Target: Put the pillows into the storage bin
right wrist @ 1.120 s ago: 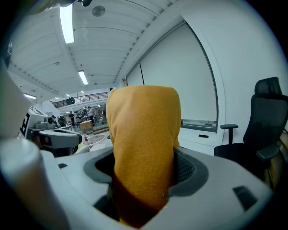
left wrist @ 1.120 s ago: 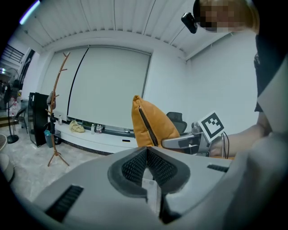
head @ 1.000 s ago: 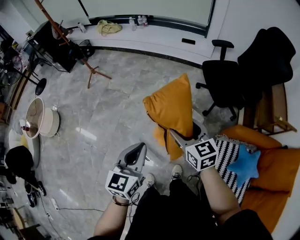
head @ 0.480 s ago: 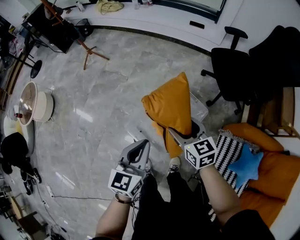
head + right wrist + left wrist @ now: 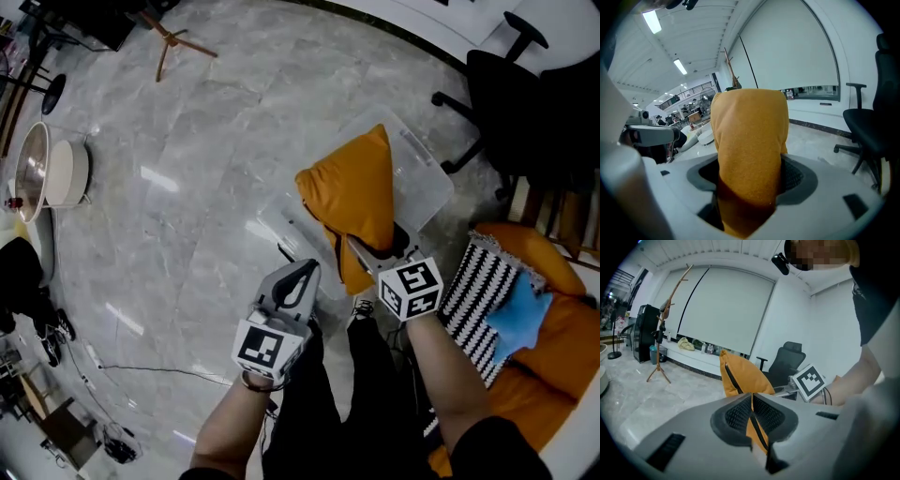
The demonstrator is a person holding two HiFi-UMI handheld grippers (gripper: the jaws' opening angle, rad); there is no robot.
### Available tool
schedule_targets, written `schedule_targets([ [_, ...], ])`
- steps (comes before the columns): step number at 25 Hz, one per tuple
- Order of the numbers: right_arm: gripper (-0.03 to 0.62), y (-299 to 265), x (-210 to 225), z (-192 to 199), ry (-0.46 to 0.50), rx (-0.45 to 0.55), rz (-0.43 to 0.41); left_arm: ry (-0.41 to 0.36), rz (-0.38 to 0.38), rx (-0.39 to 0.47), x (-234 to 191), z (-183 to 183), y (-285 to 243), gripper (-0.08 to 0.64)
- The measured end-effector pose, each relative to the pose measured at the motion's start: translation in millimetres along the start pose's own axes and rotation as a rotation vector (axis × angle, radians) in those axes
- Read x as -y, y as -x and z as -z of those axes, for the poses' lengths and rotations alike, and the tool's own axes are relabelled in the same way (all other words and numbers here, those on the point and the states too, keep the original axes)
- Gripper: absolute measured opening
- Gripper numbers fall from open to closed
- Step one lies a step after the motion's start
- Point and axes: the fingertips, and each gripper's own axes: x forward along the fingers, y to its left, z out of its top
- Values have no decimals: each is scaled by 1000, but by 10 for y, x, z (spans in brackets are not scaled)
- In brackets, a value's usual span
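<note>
Currently: orange pillow over clear storage bin, not in | right claw and left claw both clamp it | striped pillow still to do

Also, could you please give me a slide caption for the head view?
Right gripper holds an orange pillow over the clear bin; left gripper shut, empty.

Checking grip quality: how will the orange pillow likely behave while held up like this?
The orange pillow is probably soft: it bunches between the jaws of the right hand-held gripper. Likely light for its size, since that one grip holds it up over the clear storage bin. A fold hangs below the grip, so expect flop.
</note>
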Motion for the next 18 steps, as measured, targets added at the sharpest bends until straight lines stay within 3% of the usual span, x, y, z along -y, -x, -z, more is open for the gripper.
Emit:
schedule_targets([
  [8, 341, -906, 9, 1154, -5, -132, 10, 39, 17, -62, -503, 1066, -219, 8],
  [18, 387, -1689, 60, 2424, 42, -343, 10, 79, 6, -100, -873, 1870, -347, 8],
])
